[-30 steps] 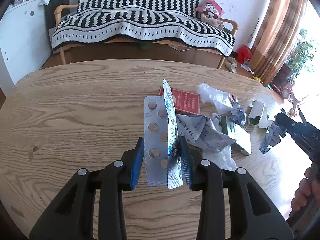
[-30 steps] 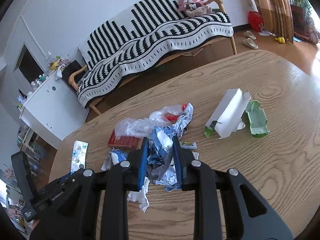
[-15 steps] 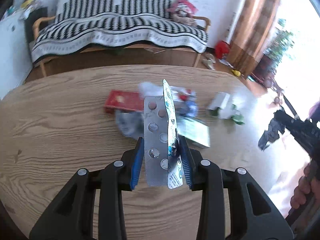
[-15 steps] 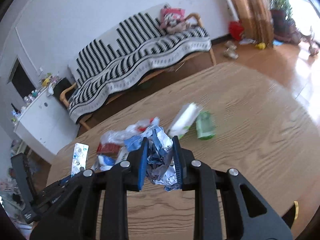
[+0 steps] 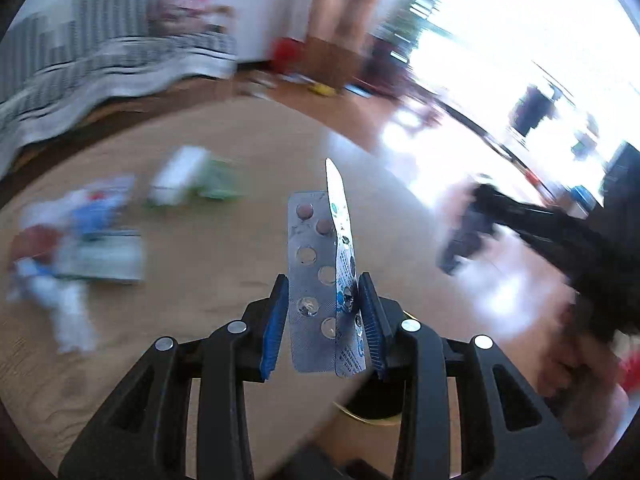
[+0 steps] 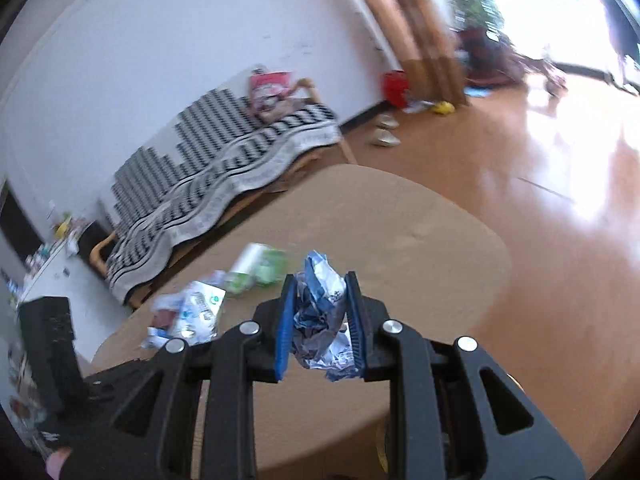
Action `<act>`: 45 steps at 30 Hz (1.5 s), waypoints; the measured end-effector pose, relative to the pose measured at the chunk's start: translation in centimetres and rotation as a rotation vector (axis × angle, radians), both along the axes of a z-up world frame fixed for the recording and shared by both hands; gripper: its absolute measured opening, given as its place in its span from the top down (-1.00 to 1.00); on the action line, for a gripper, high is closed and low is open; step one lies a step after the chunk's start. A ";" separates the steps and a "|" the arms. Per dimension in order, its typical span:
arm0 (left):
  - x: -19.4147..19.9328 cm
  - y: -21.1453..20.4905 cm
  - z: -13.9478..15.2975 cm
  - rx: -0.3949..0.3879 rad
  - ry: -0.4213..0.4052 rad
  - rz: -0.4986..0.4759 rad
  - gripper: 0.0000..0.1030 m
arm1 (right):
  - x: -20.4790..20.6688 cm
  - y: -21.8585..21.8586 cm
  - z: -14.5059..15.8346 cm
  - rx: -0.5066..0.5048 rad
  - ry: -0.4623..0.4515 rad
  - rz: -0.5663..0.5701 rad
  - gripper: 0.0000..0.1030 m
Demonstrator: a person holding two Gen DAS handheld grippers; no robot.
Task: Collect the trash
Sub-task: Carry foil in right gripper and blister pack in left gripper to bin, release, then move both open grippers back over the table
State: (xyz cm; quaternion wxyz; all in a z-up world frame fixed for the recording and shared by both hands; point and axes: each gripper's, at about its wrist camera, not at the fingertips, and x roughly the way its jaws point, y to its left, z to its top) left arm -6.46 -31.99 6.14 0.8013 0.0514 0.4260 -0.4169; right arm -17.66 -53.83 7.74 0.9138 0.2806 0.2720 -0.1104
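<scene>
My left gripper (image 5: 323, 312) is shut on two silver pill blister packs (image 5: 316, 272), held upright above the right end of the wooden table (image 5: 224, 160). My right gripper (image 6: 320, 320) is shut on a crumpled blue and white wrapper (image 6: 322, 316), held above the table's near edge (image 6: 380, 240). The remaining trash pile lies blurred on the table at the left in the left wrist view (image 5: 80, 236) and left of centre in the right wrist view (image 6: 192, 308). A white and green carton (image 5: 184, 176) lies beside it. The right gripper also shows blurred at the right in the left wrist view (image 5: 468, 240).
A dark round opening with a yellow rim (image 5: 372, 404) shows just below the table edge under my left gripper. A striped sofa (image 6: 224, 168) stands behind the table. Open wooden floor (image 6: 560, 200) lies to the right. A white cabinet (image 6: 52, 264) stands at the far left.
Both grippers have swung right, away from the trash pile toward the table's right edge, each still holding its item. The pile has slid left in both views.
</scene>
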 end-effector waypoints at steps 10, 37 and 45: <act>-3.4 -11.5 -6.0 0.236 0.118 -0.356 0.33 | -6.0 -8.2 -13.1 0.245 0.193 -0.128 0.53; -4.4 -14.7 -6.7 0.354 -0.111 -0.297 -0.85 | -8.7 -10.5 -14.3 0.194 0.226 -0.306 -0.87; 2.5 -3.4 -4.0 0.253 -0.107 0.173 -0.87 | -4.8 -6.3 -14.4 0.120 0.318 -0.189 -0.87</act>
